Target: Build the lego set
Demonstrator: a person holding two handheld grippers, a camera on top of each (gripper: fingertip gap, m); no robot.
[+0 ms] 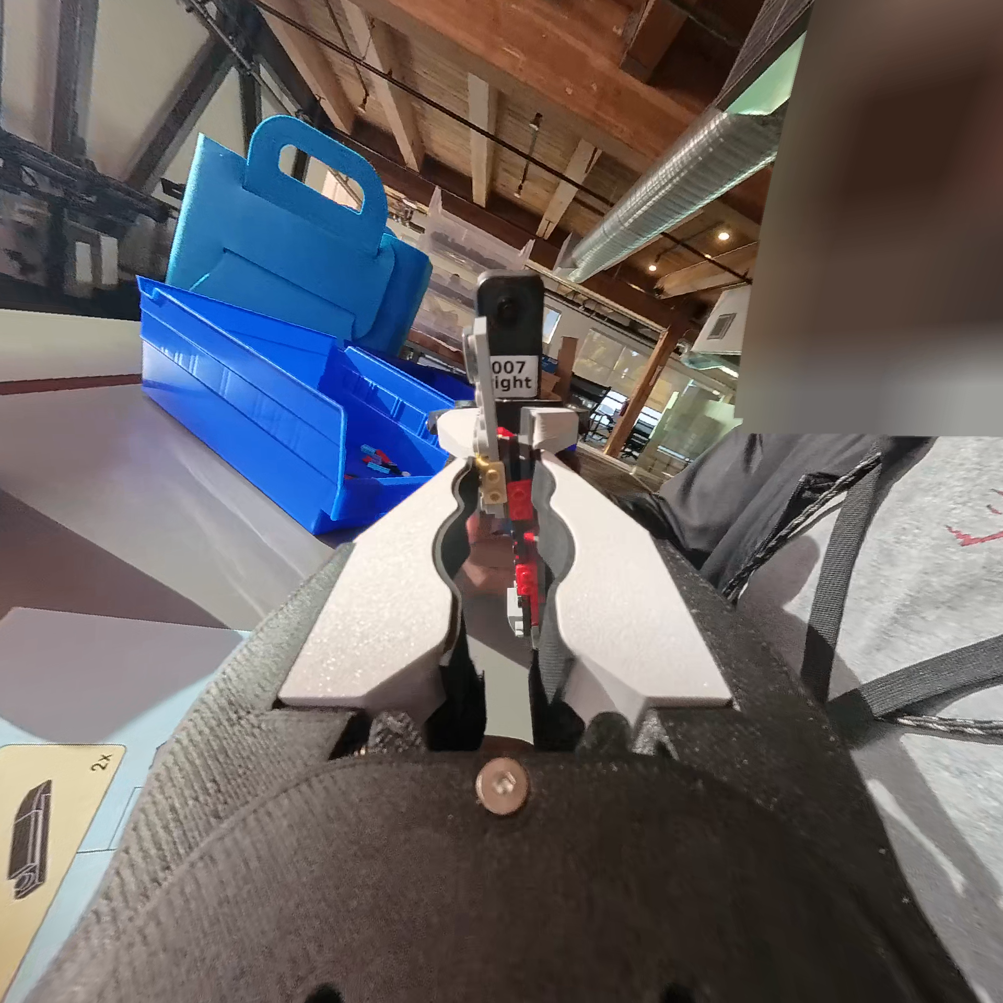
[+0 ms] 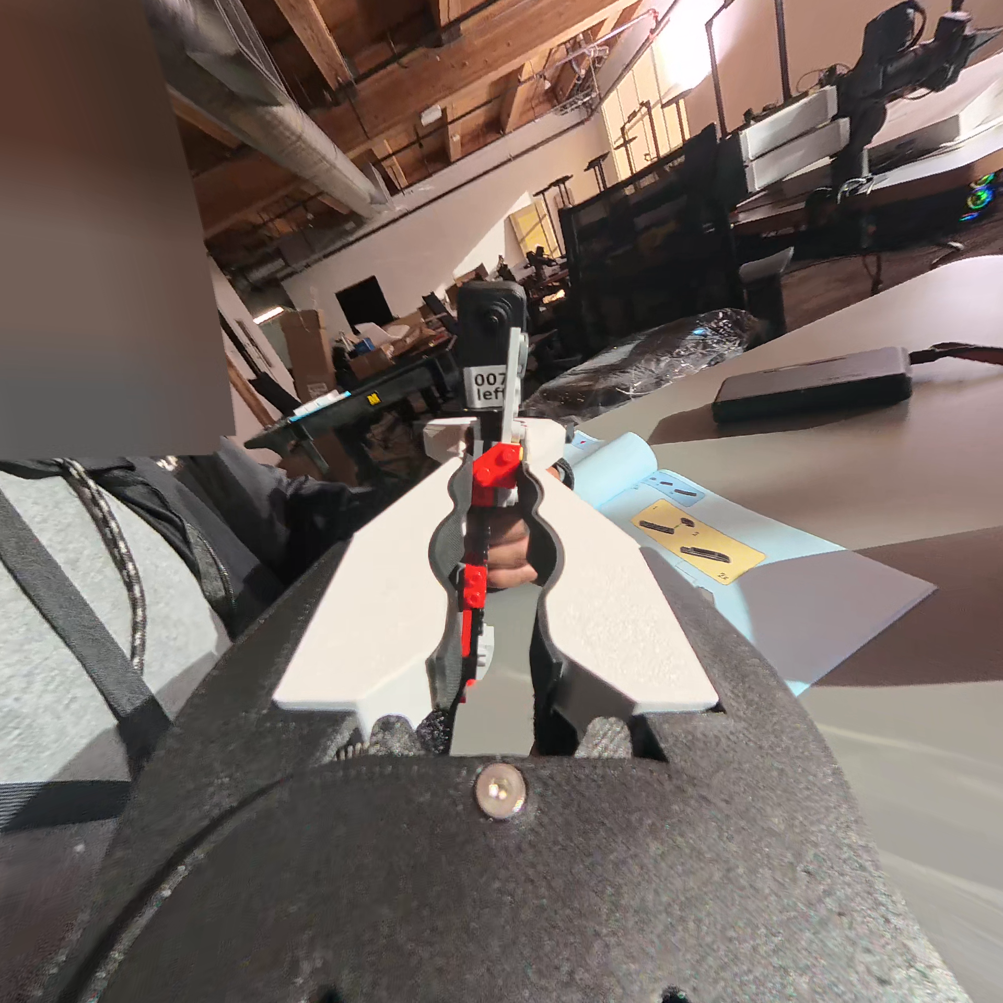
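- We see left gripper (image 1: 510,488) nearest, pinching the lego model (image 1: 518,521) at 12 o'clock.
- Right gripper (image 2: 491,477) pinches the same model (image 2: 491,472), opposite side.
- Left view only: blue bin (image 1: 260,380) at 10 o'clock.
- Right view only: instruction booklet (image 2: 705,543) at 2 o'clock.

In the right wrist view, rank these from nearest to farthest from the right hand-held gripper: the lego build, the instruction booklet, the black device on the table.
1. Lego build: between the right hand-held gripper's fingers.
2. Instruction booklet: lying open on the table, to the right.
3. Black device: farther back on the table, upper right.
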